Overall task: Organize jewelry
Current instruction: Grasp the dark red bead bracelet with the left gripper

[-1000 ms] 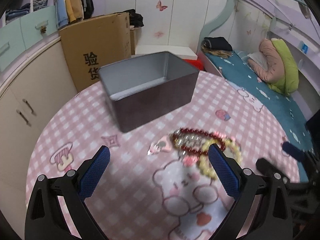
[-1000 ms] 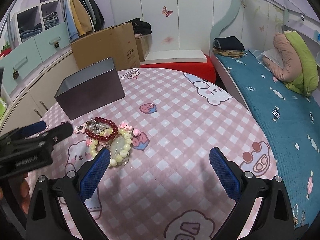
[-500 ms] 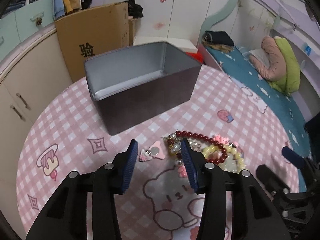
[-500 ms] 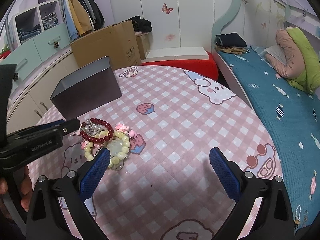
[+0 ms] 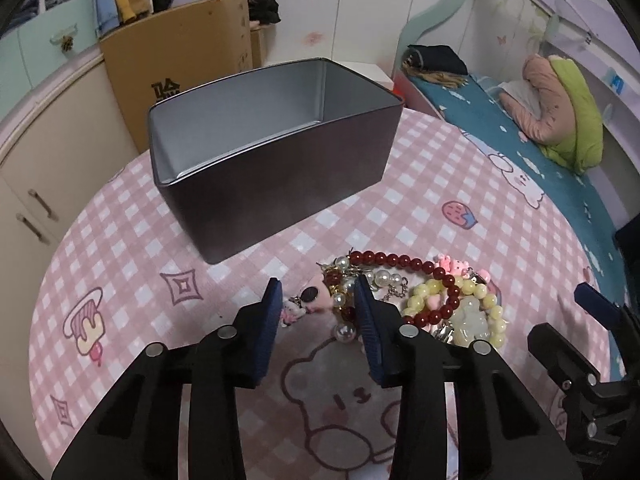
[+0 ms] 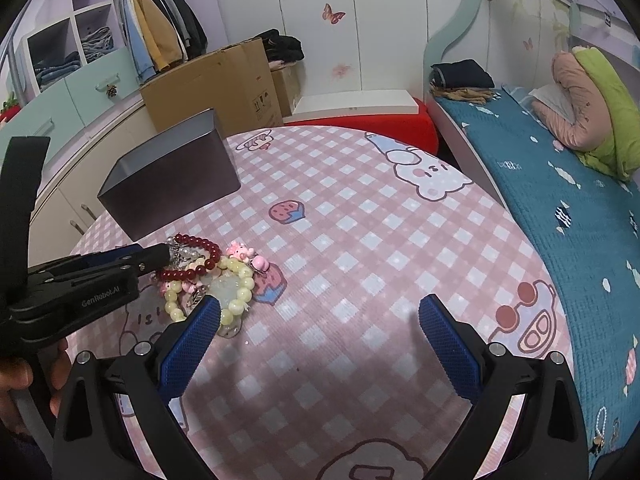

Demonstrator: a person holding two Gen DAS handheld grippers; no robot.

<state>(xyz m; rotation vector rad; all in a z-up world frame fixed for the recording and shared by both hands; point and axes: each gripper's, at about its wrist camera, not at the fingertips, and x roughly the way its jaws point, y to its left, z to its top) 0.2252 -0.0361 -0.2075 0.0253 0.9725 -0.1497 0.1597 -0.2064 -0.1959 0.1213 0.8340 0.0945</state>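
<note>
Reaching low over the table, the left gripper (image 5: 316,300) is holding its blue pads partly closed around the near end of the jewelry pile (image 5: 412,300), with a pink charm (image 5: 314,298) lying in the gap between them; whether the pads are actually touching it is not clear, so I cannot tell if it is pinched. From the right wrist view, the left gripper (image 6: 160,258) is showing as a black arm coming in from the left, its tip sitting at the edge of the pile (image 6: 212,280).

The right gripper (image 6: 320,320) is hovering with its fingers spread wide, holding nothing, its left pad (image 6: 192,344) just beside the pale yellow bead bracelet (image 6: 236,292).

The pile is lying on the pink checked tablecloth (image 5: 120,248): a dark red bead bracelet (image 5: 400,264) is overlapping a pearl strand (image 5: 380,280), the yellow bracelet (image 5: 480,308) and a pale jade-like pendant (image 5: 472,320).

Just behind the jewelry, a dark rectangular tin (image 5: 280,184) is standing open, its silver inside showing nothing in the visible part. A cardboard box (image 5: 180,60) is leaning behind the table, and a bed with a teal cover (image 6: 560,184) is running along the right.
</note>
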